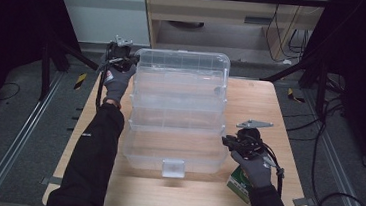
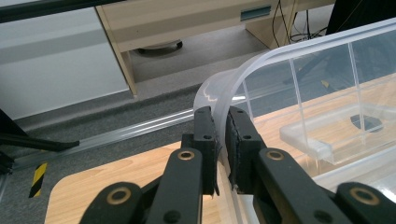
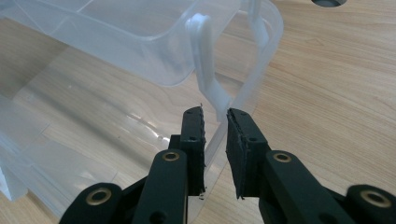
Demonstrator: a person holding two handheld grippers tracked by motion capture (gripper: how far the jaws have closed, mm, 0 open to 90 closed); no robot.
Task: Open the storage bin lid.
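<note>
A clear plastic tiered storage box stands fanned open in the middle of the wooden table. Its lid is raised at the far end. My left gripper is at the lid's far left corner. In the left gripper view the left gripper is shut on the lid's curved rim. My right gripper is at the right side of the bottom tray. In the right gripper view the right gripper has closed its jaws over the tray's side wall, beside a white hinge arm.
A small green carton lies under the right hand near the table's front right corner. The box's front latch faces the person. Bare wood lies to the right of the box. Dark frame bars and cables surround the table.
</note>
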